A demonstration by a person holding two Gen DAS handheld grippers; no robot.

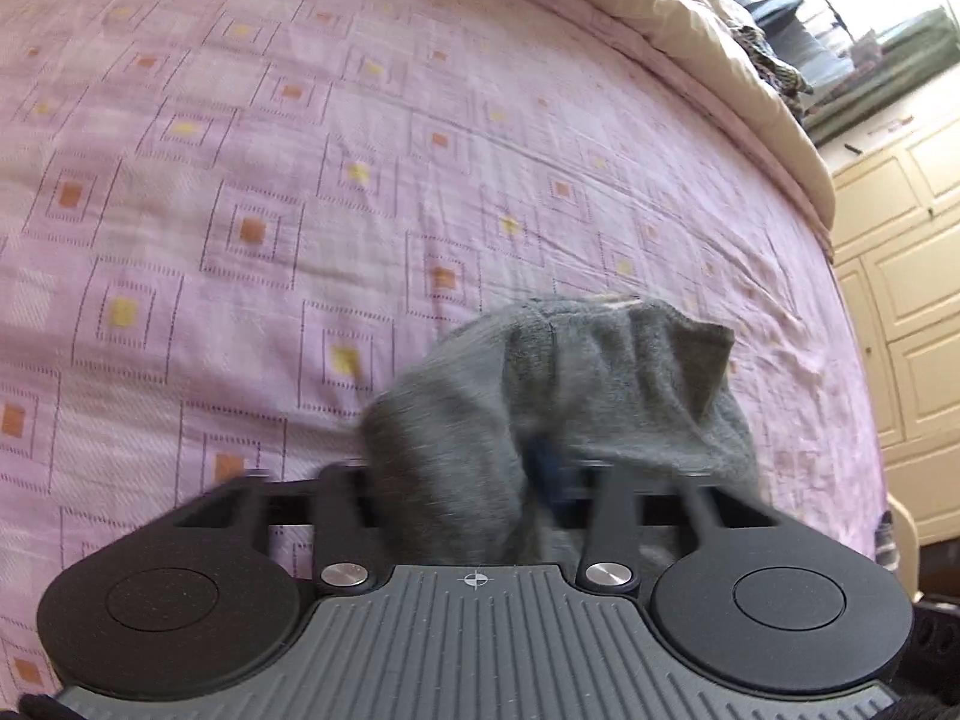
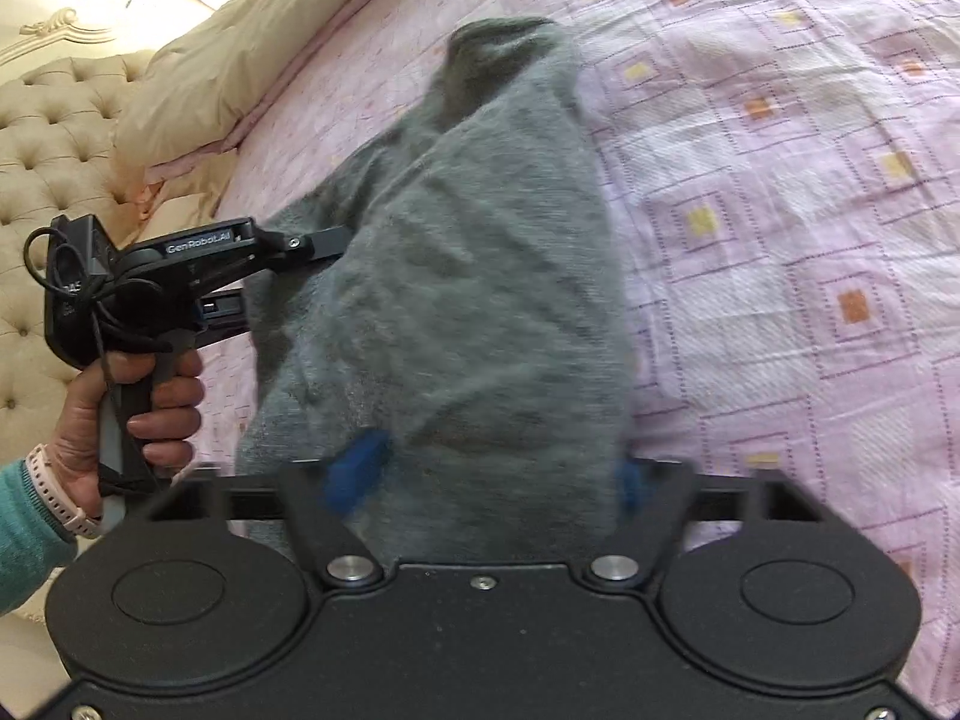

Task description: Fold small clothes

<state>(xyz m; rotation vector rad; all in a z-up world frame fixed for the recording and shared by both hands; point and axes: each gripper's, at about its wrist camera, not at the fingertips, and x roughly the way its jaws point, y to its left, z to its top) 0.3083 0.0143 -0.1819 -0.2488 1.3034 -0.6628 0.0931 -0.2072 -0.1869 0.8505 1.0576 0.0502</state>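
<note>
The pink patterned bedsheet [image 1: 300,180] spreads under both your tools, with a beige quilt [image 2: 228,60] bunched along its far edge and a tufted headboard [image 2: 54,138] beyond that; no basket, box or other container shows in either view, so there is nothing to report inside one. The grey garment [image 2: 468,276] is off the sheet, hanging in the air between your two tools, with its long axis running away from your right gripper [image 2: 480,480] toward the far side of the bed. It bulges between the right gripper's blue pads [image 2: 354,471], which stand fairly wide apart, so you look to be carrying it there, though blur hides whether they truly pinch. Your left gripper [image 1: 480,480] meets the same cloth from the side, its fingers buried in the fabric; I cannot tell whether it is clenched. Judged from this, your left hand [image 2: 150,396] is nearer the upper edge to lay down.
</note>
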